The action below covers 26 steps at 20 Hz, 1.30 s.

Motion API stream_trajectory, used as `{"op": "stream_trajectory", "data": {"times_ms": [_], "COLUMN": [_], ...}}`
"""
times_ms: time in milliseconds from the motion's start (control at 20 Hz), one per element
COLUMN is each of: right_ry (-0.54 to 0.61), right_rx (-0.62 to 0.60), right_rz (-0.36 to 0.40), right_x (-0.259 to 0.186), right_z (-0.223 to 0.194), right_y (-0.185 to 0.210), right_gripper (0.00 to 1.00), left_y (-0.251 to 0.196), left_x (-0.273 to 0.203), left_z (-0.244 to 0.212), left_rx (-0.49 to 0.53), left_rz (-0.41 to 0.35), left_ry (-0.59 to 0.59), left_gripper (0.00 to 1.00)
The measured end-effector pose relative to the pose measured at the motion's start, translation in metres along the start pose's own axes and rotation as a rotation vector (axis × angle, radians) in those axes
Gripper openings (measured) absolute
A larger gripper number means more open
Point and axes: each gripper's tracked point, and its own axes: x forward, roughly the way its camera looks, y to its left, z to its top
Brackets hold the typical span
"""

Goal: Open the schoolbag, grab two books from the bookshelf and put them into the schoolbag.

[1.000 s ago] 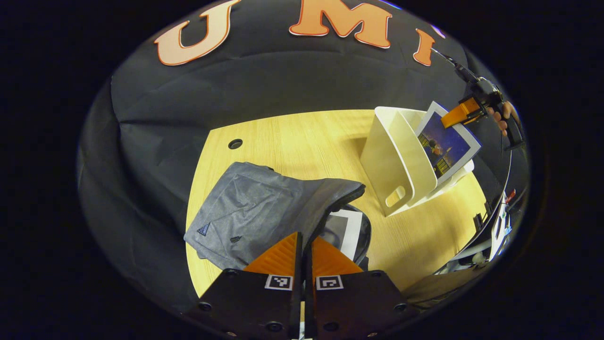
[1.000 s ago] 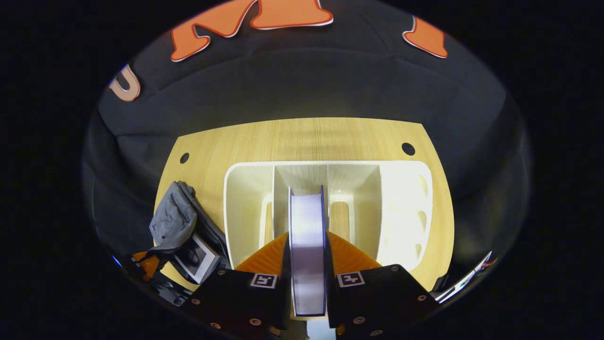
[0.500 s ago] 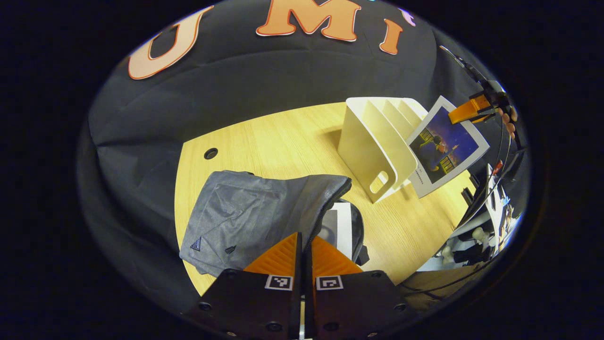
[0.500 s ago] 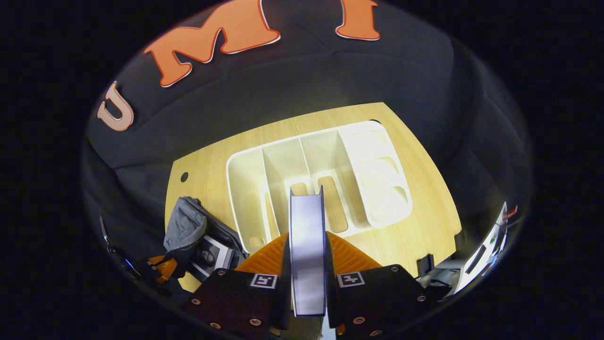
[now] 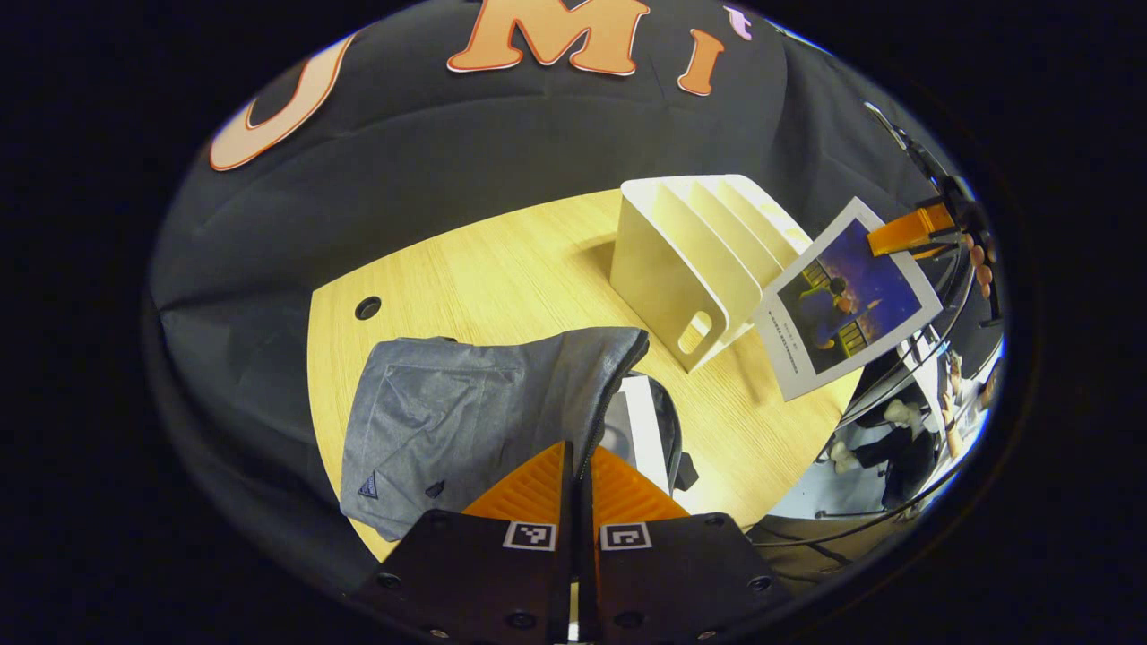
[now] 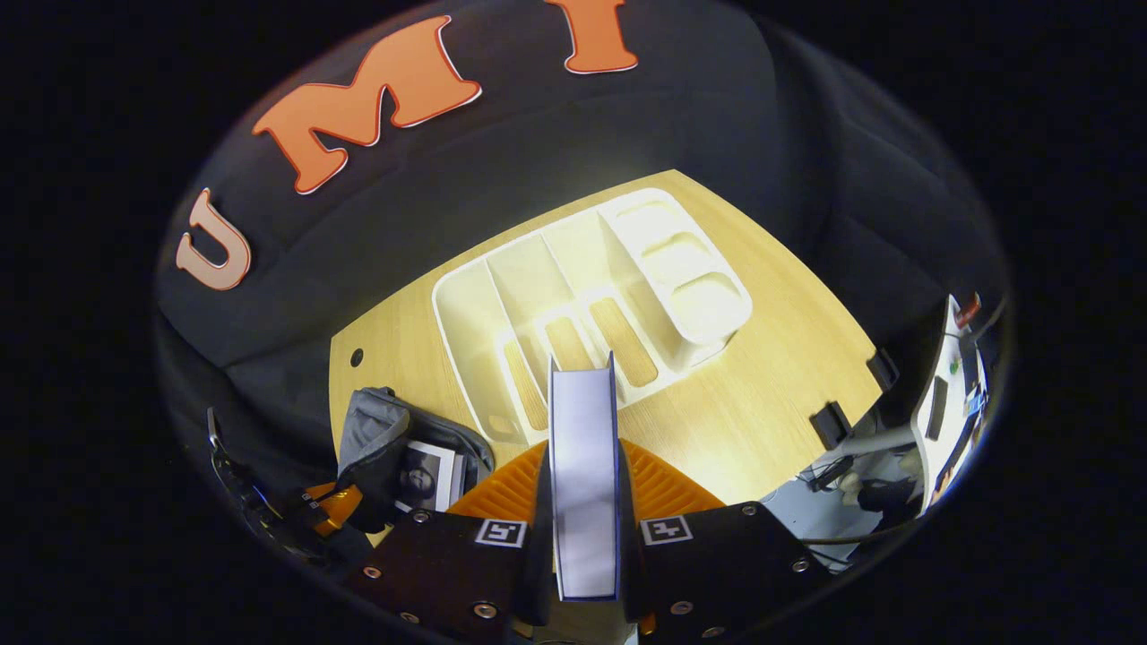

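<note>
The grey schoolbag (image 5: 448,403) lies on the wooden table (image 5: 520,269). My left gripper (image 5: 578,452) is shut on the edge of its raised flap and holds the bag's mouth open. A first book (image 5: 641,421) with a white border lies inside. Far to the right, my right gripper (image 5: 905,235) holds a second book (image 5: 847,300) with a dark blue cover in the air, clear of the white bookshelf (image 5: 699,260). In the right gripper view, that gripper (image 6: 582,445) is shut on the book (image 6: 582,502), seen edge-on above the bookshelf (image 6: 582,296). The bag (image 6: 376,434) lies at the lower left.
The bookshelf's slots (image 6: 556,340) hold nothing. Round cable holes (image 5: 367,307) sit near the table's corners. Past the right table edge are cables and equipment (image 6: 941,403). Bare tabletop (image 5: 744,421) lies between bag and shelf.
My right gripper has lifted the blue book out of the shelf slot and carried it away from the shelf. My left gripper keeps its hold on the flap.
</note>
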Motion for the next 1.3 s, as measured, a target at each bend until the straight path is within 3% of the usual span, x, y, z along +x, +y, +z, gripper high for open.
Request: {"op": "stream_trajectory", "data": {"times_ms": [500,800,850,900,950,1000,1300], "right_ry": [-0.049,-0.062,-0.069,-0.078,-0.083,-0.088,-0.062], "right_rx": [0.144,0.187,0.19,0.192,0.196,0.199,0.233], "right_rz": [0.175,0.289,0.308,0.33,0.353,0.378,0.511], "right_x": [-0.035,-0.039,-0.039,-0.04,-0.041,-0.04,-0.013], "right_z": [-0.069,-0.085,-0.085,-0.084,-0.084,-0.084,-0.108], "right_y": [0.047,0.077,0.082,0.09,0.099,0.106,0.153], "right_gripper": [0.3,0.3,0.2,0.3,0.3,0.3,0.3], "left_y": [0.016,0.029,0.031,0.034,0.037,0.04,0.044], "left_x": [-0.022,-0.037,-0.042,-0.045,-0.048,-0.048,-0.056], "left_z": [0.009,0.02,0.022,0.025,0.027,0.03,0.039], "left_rx": [0.071,0.075,0.074,0.073,0.072,0.069,0.04], "left_rz": [-0.027,-0.016,-0.018,-0.019,-0.016,-0.014,-0.012], "left_ry": [-0.045,-0.085,-0.092,-0.1,-0.105,-0.111,-0.142], "left_gripper": [0.04,0.07,0.04,0.04,0.08,0.04,0.04]}}
